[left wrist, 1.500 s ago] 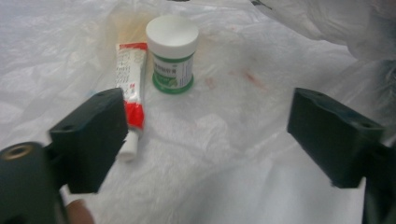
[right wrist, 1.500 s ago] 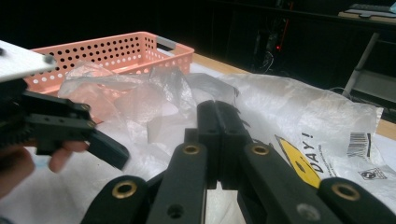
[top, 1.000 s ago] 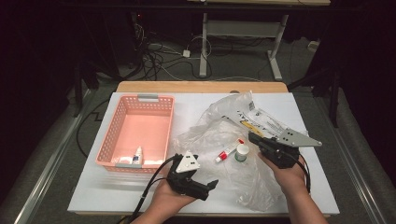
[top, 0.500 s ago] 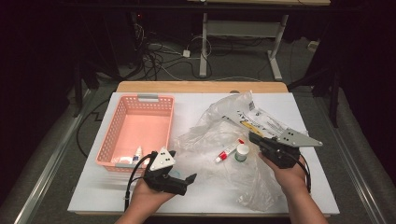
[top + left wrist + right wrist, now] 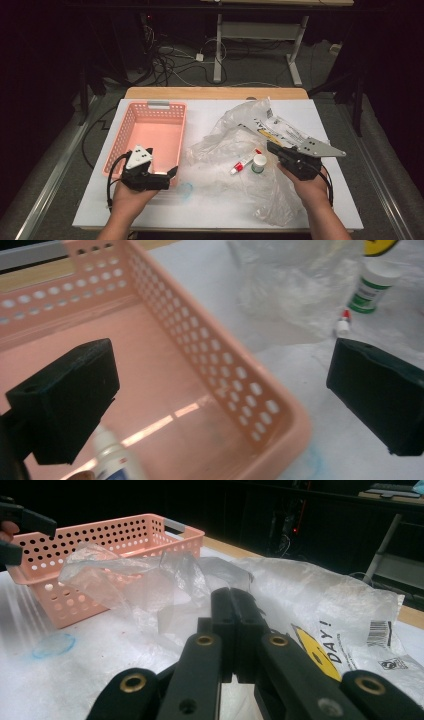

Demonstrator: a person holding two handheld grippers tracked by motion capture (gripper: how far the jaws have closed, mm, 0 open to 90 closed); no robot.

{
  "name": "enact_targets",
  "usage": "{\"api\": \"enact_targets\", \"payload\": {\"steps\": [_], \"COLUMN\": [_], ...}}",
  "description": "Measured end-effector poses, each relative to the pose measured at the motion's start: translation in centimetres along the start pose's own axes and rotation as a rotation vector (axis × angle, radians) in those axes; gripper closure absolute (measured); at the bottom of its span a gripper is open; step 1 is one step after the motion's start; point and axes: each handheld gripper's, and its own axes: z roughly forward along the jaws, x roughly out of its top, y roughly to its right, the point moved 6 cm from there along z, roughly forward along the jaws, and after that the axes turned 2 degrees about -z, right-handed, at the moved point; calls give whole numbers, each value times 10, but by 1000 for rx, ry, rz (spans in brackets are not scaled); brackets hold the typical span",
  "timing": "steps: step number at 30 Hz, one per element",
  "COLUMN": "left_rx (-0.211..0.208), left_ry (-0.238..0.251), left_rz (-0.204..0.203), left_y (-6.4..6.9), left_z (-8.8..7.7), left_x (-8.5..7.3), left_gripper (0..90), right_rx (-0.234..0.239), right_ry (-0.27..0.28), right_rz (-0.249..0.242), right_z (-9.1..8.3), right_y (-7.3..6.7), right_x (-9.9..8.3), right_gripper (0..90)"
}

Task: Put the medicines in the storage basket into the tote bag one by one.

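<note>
Left gripper view: your left gripper (image 5: 220,405) jaws gape empty over the basket (image 5: 250,390) rim.
Right gripper (image 5: 232,630): jaws pinch the plastic bag (image 5: 310,600).
Bag: light, limp, slippery; grip a bunched fold ahead of your jaws.

The high view looks forward and down from above the person's side onto the whole white table (image 5: 210,210), taking in both forearms. The left gripper view sits close over the pink basket (image 5: 210,365), looking down along its own parted jaws at the basket's corner and the clear plastic bag (image 5: 295,285) beyond. The right gripper view looks low and level across the table, sharing the basket (image 5: 115,540) and bag (image 5: 310,595) with both others.
</note>
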Motion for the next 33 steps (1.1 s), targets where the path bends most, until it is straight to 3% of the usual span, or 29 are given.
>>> {"api": "enact_targets", "payload": {"steps": [7,13,19,22,27,30,33], "left_rx": [63,113,116,95,84,68,88], "left_ry": [-29,-53,-63,-70,-187,-256,-346], "left_rz": [-67,-99,-123,-140,-116,-131,-120], "left_y": [-34,-56,-61,-59,-56,-58,-60], "left_z": [-8,-15,-14,-10,0,5,13], "left_x": [-8,-17,-20,-17,-11,-7,-5], "left_gripper": [0,0,4,21,28,48,69], "right_rx": [0,0,2,2,3,3,1], "right_ry": [0,1,0,-1,-8,-4,0], "right_rz": [-1,-2,-3,2,3,4,10], "right_z": [0,1,1,1,2,1,0], "right_y": [0,0,0,-1,-3,-2,0], "right_x": [0,0,0,-1,-2,-1,-1], "right_gripper": [900,900,900,900,900,900,900]}}
